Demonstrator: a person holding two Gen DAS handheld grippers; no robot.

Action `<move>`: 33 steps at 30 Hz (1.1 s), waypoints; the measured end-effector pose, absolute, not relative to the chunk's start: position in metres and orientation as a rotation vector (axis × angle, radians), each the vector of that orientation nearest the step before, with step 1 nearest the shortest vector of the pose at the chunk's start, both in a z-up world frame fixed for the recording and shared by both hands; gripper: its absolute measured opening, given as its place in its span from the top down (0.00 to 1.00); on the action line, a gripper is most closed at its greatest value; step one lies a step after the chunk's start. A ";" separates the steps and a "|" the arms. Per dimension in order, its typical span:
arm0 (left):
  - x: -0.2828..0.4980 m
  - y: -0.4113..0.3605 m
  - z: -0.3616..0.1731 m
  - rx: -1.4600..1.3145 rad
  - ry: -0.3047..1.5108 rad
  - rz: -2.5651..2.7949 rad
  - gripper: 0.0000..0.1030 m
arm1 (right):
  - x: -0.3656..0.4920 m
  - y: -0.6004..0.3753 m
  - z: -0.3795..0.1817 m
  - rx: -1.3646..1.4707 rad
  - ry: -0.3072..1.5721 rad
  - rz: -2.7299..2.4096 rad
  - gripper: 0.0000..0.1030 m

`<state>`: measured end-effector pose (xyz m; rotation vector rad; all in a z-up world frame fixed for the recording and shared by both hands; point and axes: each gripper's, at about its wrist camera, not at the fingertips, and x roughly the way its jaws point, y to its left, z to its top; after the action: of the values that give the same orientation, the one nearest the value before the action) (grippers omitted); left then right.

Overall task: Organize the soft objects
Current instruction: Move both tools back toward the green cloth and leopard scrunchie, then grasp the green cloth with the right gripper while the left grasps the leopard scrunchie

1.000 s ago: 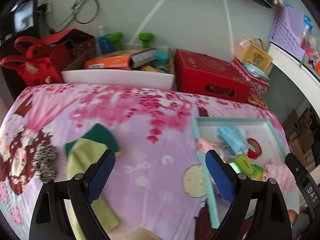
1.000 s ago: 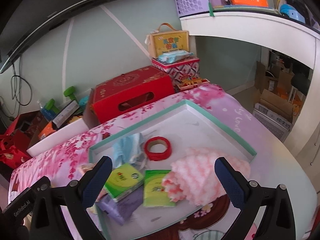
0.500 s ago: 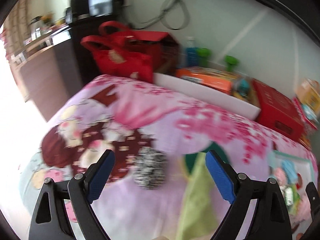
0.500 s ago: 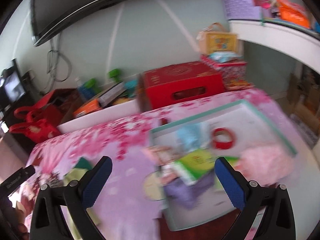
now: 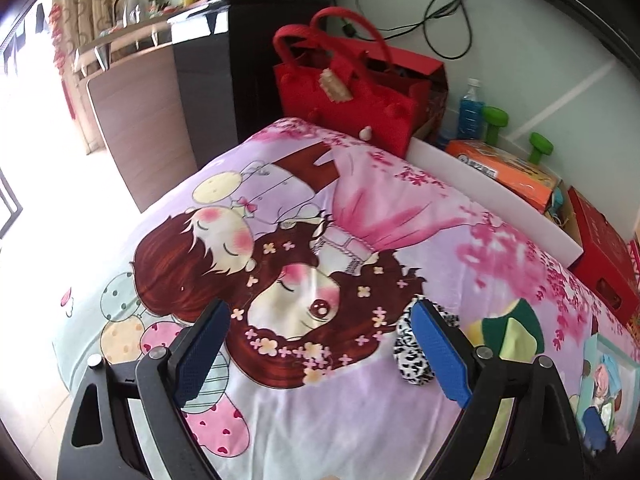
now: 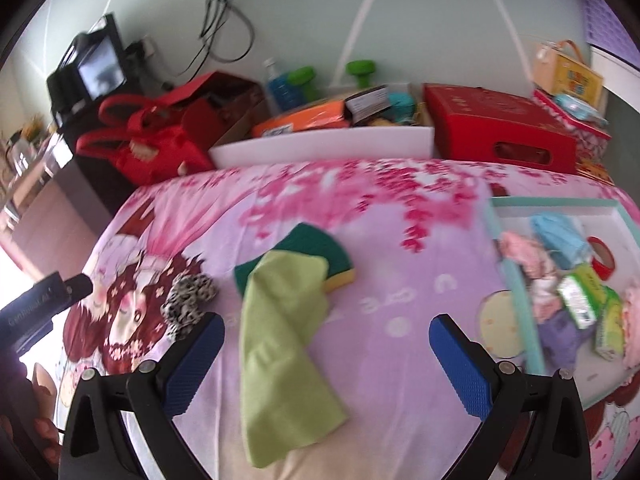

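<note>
I am holding both tongs released, nothing between their blue pads. The one relation I am weighing is how the green cloth lies against my right tongs: it is lying on the tabletop right in the gap, nearer my left-side pad than the other. Its long axis is running away from me, from its near end low between the tongs' arms up to its far end, which is draped over the sponge. Taking the cloth as my landmark, the sponge is lying just beyond it and touching it, the leopard scrunchie is lying to its left and a little apart, and the tray with the other soft things is sitting well to its right.

My left tongs are pointing further left of the cloth. From there the scrunchie is sitting just beside the outer face of the right-hand pad, not between the two, and only a corner of the cloth is showing beyond it.

So I am judging the right hand nearer the cloth and the left nearer the scrunchie. A pinch across the cloth's narrow width looks best, then a carry rightward to the tray.
</note>
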<state>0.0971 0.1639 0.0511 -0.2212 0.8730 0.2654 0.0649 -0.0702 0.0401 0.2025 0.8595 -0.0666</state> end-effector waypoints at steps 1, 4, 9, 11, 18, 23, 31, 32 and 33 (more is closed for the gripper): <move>0.098 0.167 0.049 -0.231 0.876 0.261 0.11 | 0.066 -0.064 0.038 0.193 0.867 -0.062 0.00; 0.099 0.169 0.045 -0.245 0.888 0.247 0.11 | 0.072 -0.054 0.033 0.170 0.886 -0.058 0.00; 0.106 0.167 0.035 -0.272 0.931 0.208 0.11 | 0.080 -0.046 0.016 0.151 0.934 -0.059 0.00; 0.109 0.165 0.028 -0.277 0.953 0.198 0.11 | 0.085 -0.043 0.004 0.141 0.967 -0.061 0.00; 0.122 0.147 0.004 -0.246 1.042 0.158 0.11 | 0.094 -0.040 -0.028 0.092 1.064 -0.082 0.00; 0.129 0.134 -0.007 -0.246 1.076 0.104 0.11 | 0.094 -0.039 -0.036 0.050 1.080 -0.090 0.00; 0.138 0.116 -0.020 -0.216 1.096 0.088 0.11 | 0.094 -0.043 -0.037 0.039 1.068 -0.083 0.00; 0.139 0.115 -0.022 -0.221 1.097 0.083 0.11 | 0.095 -0.042 -0.037 0.036 1.067 -0.086 0.00; 0.140 0.114 -0.023 -0.225 1.098 0.078 0.11 | 0.095 -0.044 -0.037 0.038 1.067 -0.090 0.00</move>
<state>0.1397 0.1141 -0.0234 -0.2254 1.0980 0.0776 0.0947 -0.0440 -0.0369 0.0385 1.0670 -0.0903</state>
